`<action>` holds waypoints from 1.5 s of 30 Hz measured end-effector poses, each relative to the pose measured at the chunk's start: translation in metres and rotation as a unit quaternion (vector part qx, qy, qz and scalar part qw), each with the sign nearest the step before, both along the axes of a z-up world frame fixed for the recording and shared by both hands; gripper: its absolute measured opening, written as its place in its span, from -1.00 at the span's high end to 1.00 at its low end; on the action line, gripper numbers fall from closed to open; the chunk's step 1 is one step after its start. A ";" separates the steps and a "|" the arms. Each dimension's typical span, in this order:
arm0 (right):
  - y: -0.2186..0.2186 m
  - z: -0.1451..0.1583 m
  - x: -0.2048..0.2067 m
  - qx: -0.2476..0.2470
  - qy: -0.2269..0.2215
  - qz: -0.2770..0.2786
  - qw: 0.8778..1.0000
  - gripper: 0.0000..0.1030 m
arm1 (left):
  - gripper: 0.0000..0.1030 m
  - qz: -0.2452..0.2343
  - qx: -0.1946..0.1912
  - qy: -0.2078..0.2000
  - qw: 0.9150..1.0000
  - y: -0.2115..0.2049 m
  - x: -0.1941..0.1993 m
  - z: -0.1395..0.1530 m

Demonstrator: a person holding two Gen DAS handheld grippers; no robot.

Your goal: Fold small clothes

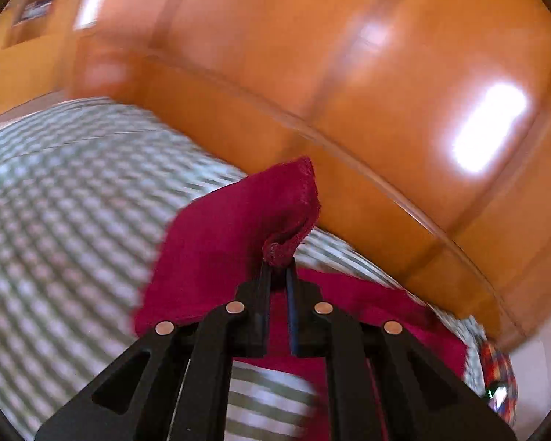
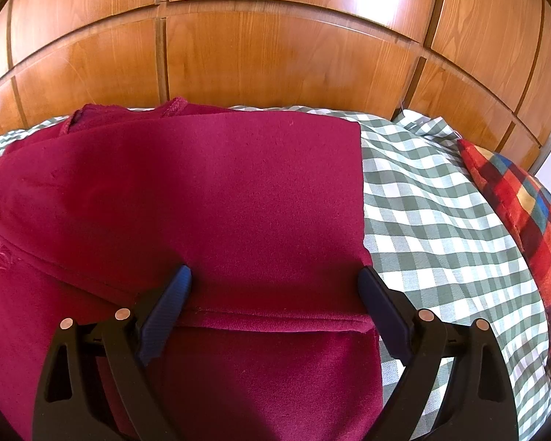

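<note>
A dark red garment (image 2: pixel 216 198) lies partly folded on the green-and-white checked bedspread (image 2: pixel 429 220). My right gripper (image 2: pixel 275 279) is open, its fingers spread just above the garment's folded right part near a hem. In the left wrist view my left gripper (image 1: pixel 278 270) is shut on a bunched hemmed corner of the same red garment (image 1: pixel 238 228) and holds it lifted above the bedspread (image 1: pixel 55 202). That view is blurred by motion.
A wooden panelled headboard or wardrobe (image 2: pixel 275 55) stands right behind the bed and also shows in the left wrist view (image 1: pixel 349 73). A red, blue and yellow plaid cloth (image 2: pixel 525 228) lies at the right edge of the bed.
</note>
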State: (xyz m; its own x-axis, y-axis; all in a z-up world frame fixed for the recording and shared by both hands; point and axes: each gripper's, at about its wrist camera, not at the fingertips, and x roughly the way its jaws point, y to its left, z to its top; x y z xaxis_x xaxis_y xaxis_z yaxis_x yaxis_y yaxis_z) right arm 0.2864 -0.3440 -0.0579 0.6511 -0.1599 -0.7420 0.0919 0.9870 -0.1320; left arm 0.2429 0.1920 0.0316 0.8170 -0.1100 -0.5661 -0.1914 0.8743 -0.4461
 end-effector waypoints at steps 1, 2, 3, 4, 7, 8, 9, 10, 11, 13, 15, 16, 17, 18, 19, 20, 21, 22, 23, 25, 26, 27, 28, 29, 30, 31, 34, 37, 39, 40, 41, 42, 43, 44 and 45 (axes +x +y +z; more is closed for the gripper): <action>0.000 0.000 0.000 0.000 0.000 0.000 1.000 -0.76 | 0.88 -0.023 0.004 -0.003 1.000 -0.022 0.004 0.000; 0.000 0.000 0.000 0.000 0.000 0.000 1.000 -0.76 | 0.88 -0.043 0.003 -0.003 0.999 -0.040 0.005 -0.001; 0.000 0.000 0.000 0.001 0.000 0.000 1.000 -0.76 | 0.88 -0.064 0.003 0.000 0.998 -0.061 0.010 -0.005; 0.000 0.000 0.000 0.001 0.000 0.000 1.000 -0.76 | 0.88 -0.084 0.004 0.005 0.996 -0.084 0.015 -0.009; 0.000 0.000 0.000 0.003 -0.001 0.000 1.000 -0.76 | 0.87 -0.133 0.011 0.019 0.991 -0.137 0.023 -0.023; -0.001 0.000 0.000 0.004 -0.001 0.001 1.000 -0.76 | 0.86 -0.148 0.019 0.025 0.988 -0.153 0.026 -0.028; 0.000 0.000 0.000 0.005 -0.001 0.000 1.000 -0.76 | 0.82 -0.159 0.030 0.031 0.986 -0.167 0.025 -0.033; -0.001 0.000 0.001 0.007 -0.001 0.000 1.000 -0.76 | 0.69 -0.169 0.044 0.039 0.984 -0.180 0.027 -0.040; -0.001 0.000 0.000 0.008 -0.001 0.000 1.000 -0.76 | 0.63 -0.175 0.050 0.044 0.982 -0.185 0.029 -0.045; -0.002 0.000 0.001 0.013 -0.001 0.000 1.000 -0.76 | 0.30 -0.192 0.048 0.053 0.979 -0.191 0.026 -0.055; -0.003 -0.001 0.002 0.017 0.000 0.000 1.000 -0.76 | 0.08 -0.186 0.046 0.052 0.980 -0.190 0.017 -0.061; -0.004 -0.001 0.002 0.020 0.000 0.001 1.000 -0.76 | 0.07 -0.179 0.048 0.050 0.981 -0.186 0.013 -0.062; -0.004 0.000 0.002 0.020 0.001 0.001 1.000 -0.76 | 0.07 -0.176 0.048 0.047 0.982 -0.179 0.002 -0.063; -0.004 0.000 0.002 0.019 0.001 0.001 1.000 -0.76 | 0.07 -0.174 0.045 0.045 0.983 -0.175 -0.003 -0.065; -0.003 0.000 0.002 0.018 0.002 0.001 1.000 -0.76 | 0.07 -0.167 0.043 0.044 0.984 -0.168 -0.015 -0.068; -0.003 0.002 0.003 0.019 0.005 0.001 1.000 -0.76 | 0.07 -0.162 0.047 0.046 0.985 -0.165 -0.020 -0.070; -0.003 0.004 0.003 0.019 0.006 0.000 1.000 -0.76 | 0.10 -0.154 0.057 0.048 0.985 -0.161 -0.028 -0.075; -0.002 0.009 0.003 0.018 0.008 0.000 1.000 -0.69 | 0.10 -0.148 0.062 0.051 0.986 -0.157 -0.032 -0.079; 0.000 0.014 0.002 0.024 0.007 0.003 1.000 -0.64 | 0.10 -0.140 0.064 0.056 0.986 -0.150 -0.036 -0.085; 0.009 0.029 -0.001 0.077 0.001 0.026 0.997 -0.45 | 0.10 -0.125 0.066 0.067 0.988 -0.140 -0.040 -0.096; 0.020 0.036 -0.002 0.108 -0.001 0.044 0.993 -0.45 | 0.11 -0.117 0.060 0.075 0.988 -0.134 -0.039 -0.103; 0.037 0.042 -0.002 0.137 0.000 0.076 0.988 -0.45 | 0.14 -0.114 0.042 0.083 0.989 -0.129 -0.038 -0.109; 0.053 0.045 0.000 0.159 0.005 0.104 0.982 -0.45 | 0.18 -0.111 0.028 0.087 0.990 -0.125 -0.036 -0.114; 0.068 0.047 0.002 0.175 0.010 0.125 0.976 -0.45 | 0.18 -0.110 0.019 0.089 0.990 -0.122 -0.035 -0.119; 0.089 0.047 0.007 0.196 0.018 0.149 0.969 -0.45 | 0.18 -0.112 0.014 0.091 0.989 -0.122 -0.034 -0.124; 0.102 0.046 0.012 0.212 0.028 0.163 0.963 -0.45 | 0.17 -0.112 0.012 0.090 0.990 -0.121 -0.034 -0.126; 0.144 0.037 0.033 0.224 0.051 0.177 0.957 -0.45 | 0.15 -0.113 0.006 0.084 0.990 -0.120 -0.035 -0.129; 0.175 0.021 0.054 0.208 0.090 0.181 0.957 0.20 | 0.13 -0.113 0.004 0.081 0.990 -0.120 -0.036 -0.131; 0.186 0.020 0.057 0.182 0.094 0.183 0.962 0.75 | 0.12 -0.114 0.005 0.078 0.990 -0.121 -0.036 -0.132; 0.188 0.025 0.057 0.180 0.093 0.188 0.961 0.83 | 0.12 -0.114 0.005 0.078 0.990 -0.122 -0.036 -0.133; 0.187 0.032 0.055 0.181 0.085 0.191 0.961 0.83 | 0.11 -0.114 0.006 0.077 0.990 -0.123 -0.036 -0.133; 0.185 0.041 0.051 0.182 0.072 0.193 0.961 0.85 | 0.10 -0.115 0.005 0.077 0.990 -0.123 -0.036 -0.133; 0.177 0.054 0.047 0.190 0.056 0.194 0.961 0.85 | 0.08 -0.116 0.003 0.075 0.990 -0.123 -0.038 -0.134; 0.168 0.066 0.042 0.199 0.040 0.193 0.960 0.85 | 0.07 -0.117 0.002 0.074 0.990 -0.123 -0.038 -0.133; 0.158 0.078 0.040 0.206 0.024 0.191 0.959 0.85 | 0.06 -0.118 0.000 0.074 0.990 -0.123 -0.038 -0.133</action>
